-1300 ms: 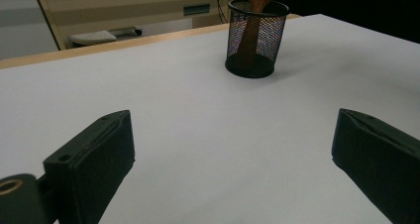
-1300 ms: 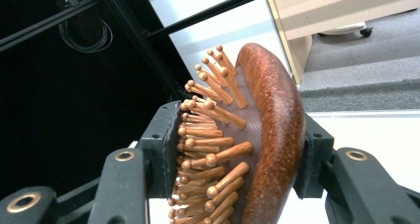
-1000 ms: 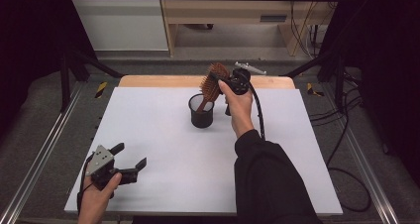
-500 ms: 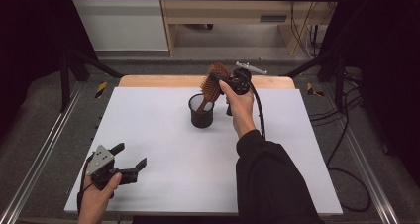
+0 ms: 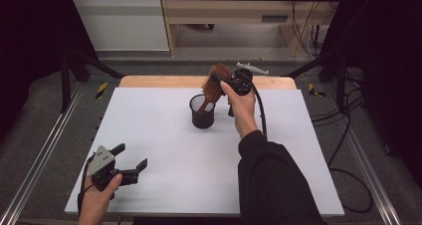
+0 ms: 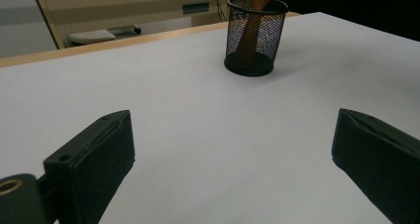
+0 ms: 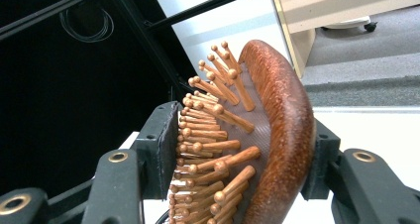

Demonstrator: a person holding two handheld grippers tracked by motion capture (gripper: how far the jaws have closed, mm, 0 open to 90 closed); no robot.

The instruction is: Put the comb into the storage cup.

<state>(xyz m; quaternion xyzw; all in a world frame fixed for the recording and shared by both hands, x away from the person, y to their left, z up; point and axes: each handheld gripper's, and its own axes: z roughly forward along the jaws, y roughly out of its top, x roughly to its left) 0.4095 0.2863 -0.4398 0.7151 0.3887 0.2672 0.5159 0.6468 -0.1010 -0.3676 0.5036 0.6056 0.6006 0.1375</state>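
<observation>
My right claw (image 5: 225, 81) had just been easing its jaws apart around the head of the wooden hairbrush (image 7: 257, 149), one pad at the bristle tips, the other at the curved back, so I judged the release had begun: its handle already stood in the black mesh cup (image 5: 202, 113), leaning toward one o'clock. The cup sat near twelve o'clock on the white worktop (image 5: 164, 130). My left claw (image 5: 130, 161) rested wide and empty at seven o'clock. Beyond the worktop lay grey floor, pale wooden furniture and trailing cables.
</observation>
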